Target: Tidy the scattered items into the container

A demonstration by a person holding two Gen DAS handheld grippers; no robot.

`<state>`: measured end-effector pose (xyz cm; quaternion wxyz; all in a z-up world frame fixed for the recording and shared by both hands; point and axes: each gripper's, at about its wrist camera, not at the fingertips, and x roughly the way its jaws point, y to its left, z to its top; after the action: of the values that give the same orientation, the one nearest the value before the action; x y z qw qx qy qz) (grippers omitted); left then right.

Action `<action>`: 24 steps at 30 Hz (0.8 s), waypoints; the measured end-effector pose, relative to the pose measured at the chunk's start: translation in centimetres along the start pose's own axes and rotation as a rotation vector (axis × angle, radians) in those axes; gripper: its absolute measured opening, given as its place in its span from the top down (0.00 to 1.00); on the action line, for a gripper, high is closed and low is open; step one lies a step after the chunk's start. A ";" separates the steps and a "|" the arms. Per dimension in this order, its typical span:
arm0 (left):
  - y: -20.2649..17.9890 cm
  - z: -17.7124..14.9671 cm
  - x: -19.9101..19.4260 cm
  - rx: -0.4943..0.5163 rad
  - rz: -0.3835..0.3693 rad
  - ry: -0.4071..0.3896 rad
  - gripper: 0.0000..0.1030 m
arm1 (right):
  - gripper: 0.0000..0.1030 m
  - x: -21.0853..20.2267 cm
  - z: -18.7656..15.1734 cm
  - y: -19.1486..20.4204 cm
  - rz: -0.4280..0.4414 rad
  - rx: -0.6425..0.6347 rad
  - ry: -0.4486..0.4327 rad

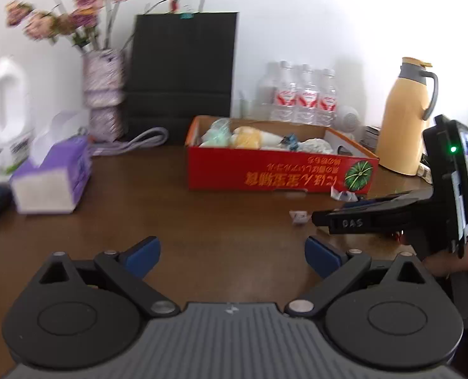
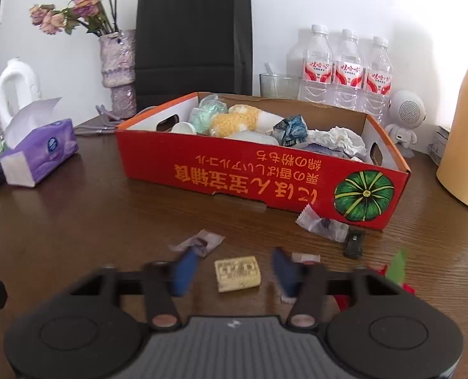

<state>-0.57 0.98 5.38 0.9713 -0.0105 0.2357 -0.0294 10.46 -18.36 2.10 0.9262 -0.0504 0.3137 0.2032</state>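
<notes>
The right claw (image 2: 234, 273) hangs low over the desk (image 2: 76, 237), its blue fingers partly apart on either side of a small yellow block (image 2: 237, 273) without touching it, placed as if to pinch it for the red cardboard box (image 2: 234, 177) just behind, already heaped with tissue and wrappers. The left claw (image 1: 232, 257) is wide apart and empty over bare wood. Loose wrappers (image 2: 199, 244) lie near the box. Blur smears the right fingers, and a red-and-green thing at the right is half hidden.
</notes>
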 end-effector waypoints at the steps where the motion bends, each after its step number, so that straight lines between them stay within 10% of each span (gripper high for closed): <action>1: -0.2 0.4 0.7 0.012 -0.007 0.004 0.06 | 0.69 0.3 -0.1 -0.2 0.012 0.012 0.011; 13: -6.5 3.4 11.6 0.090 -0.132 0.136 0.40 | 0.71 -5.3 -1.2 -4.3 -0.114 0.230 -0.200; 19: -7.0 3.0 13.8 0.066 -0.085 0.206 0.82 | 0.71 -6.6 -0.8 -4.2 -0.096 0.238 -0.267; 24: -5.8 2.7 11.4 0.002 -0.079 0.168 0.83 | 0.71 -6.3 -0.8 -3.3 -0.061 0.199 -0.250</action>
<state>10.46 -5.49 2.74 0.9463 -0.0163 0.3156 -0.0686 6.82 -23.72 5.15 0.9641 0.0580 0.2127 0.1477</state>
